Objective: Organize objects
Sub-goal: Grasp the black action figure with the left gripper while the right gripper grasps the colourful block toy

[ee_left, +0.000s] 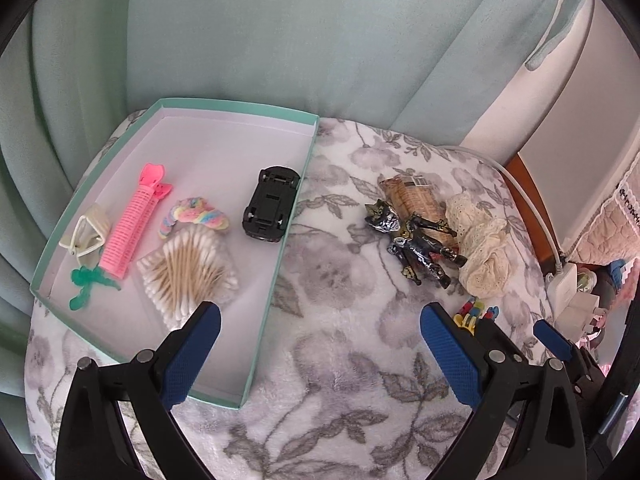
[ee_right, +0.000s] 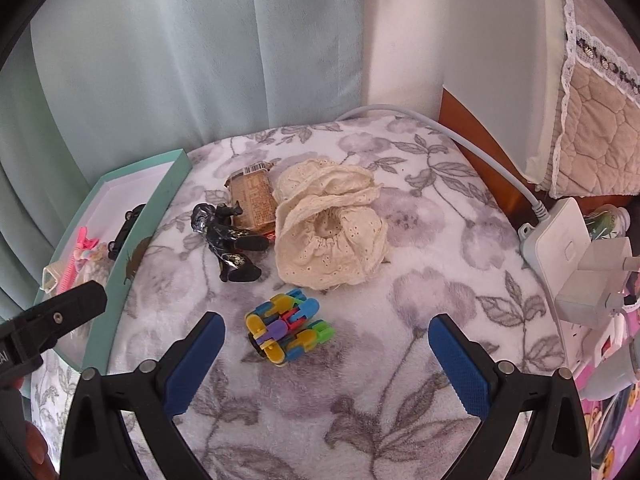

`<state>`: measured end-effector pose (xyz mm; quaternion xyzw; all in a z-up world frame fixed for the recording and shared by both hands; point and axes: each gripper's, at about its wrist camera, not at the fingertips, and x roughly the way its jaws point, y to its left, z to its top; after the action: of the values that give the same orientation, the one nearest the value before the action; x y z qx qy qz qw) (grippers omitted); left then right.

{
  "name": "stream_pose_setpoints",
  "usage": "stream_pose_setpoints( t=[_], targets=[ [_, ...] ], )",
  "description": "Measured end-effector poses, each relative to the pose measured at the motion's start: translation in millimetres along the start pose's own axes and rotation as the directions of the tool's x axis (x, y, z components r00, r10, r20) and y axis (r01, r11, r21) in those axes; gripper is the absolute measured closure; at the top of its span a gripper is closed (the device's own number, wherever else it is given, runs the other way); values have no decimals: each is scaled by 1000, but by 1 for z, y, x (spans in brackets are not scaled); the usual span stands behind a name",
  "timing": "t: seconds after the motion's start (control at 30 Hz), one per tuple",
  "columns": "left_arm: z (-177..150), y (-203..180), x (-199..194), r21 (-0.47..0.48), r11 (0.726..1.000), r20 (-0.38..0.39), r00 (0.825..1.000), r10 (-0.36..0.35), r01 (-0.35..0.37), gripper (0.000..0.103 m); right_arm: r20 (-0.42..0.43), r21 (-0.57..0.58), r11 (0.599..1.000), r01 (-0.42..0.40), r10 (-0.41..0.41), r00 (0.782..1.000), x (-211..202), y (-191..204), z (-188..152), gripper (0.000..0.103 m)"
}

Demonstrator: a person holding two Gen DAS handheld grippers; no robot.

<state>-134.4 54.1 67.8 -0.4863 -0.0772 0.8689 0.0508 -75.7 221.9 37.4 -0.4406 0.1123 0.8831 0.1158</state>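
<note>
A teal box point(ee_left: 240, 107) with a white floor holds a pink hair roller point(ee_left: 128, 224), a cream clip point(ee_left: 86, 232), a green trinket point(ee_left: 86, 284), a rainbow scrunchie point(ee_left: 196, 216), cotton swabs point(ee_left: 188, 272) and an upturned black toy car point(ee_left: 270, 208). My left gripper point(ee_left: 320, 312) hovers open over the box's right wall, holding nothing. On the blanket lie a dark action figure point(ee_right: 228, 236), a snack packet point(ee_right: 252, 200), a cream lace cloth point(ee_right: 332, 236) and a colourful block toy point(ee_right: 288, 332). My right gripper point(ee_right: 326, 322) is open, with the block toy between its fingertips and untouched.
The flowered blanket point(ee_right: 400, 360) covers a rounded surface backed by pale green curtains point(ee_left: 240, 40). A white power strip point(ee_right: 560, 248) with plugs and a grey cable point(ee_right: 460, 136) sits at the right edge. A quilted lace-trimmed cover point(ee_right: 596, 128) hangs beyond it.
</note>
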Motion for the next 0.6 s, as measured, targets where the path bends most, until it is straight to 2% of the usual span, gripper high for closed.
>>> stream_pose_setpoints(
  t=[0.27, 0.6],
  targets=[
    [9, -16, 15, 43, 999, -20, 1000, -23, 24, 3, -30, 0, 1000, 9, -9, 1000, 18, -4, -7, 0],
    [18, -29, 38, 36, 997, -57, 996, -70, 72, 3, -15, -1, 1000, -15, 15, 1000, 24, -2, -11, 1]
  ],
)
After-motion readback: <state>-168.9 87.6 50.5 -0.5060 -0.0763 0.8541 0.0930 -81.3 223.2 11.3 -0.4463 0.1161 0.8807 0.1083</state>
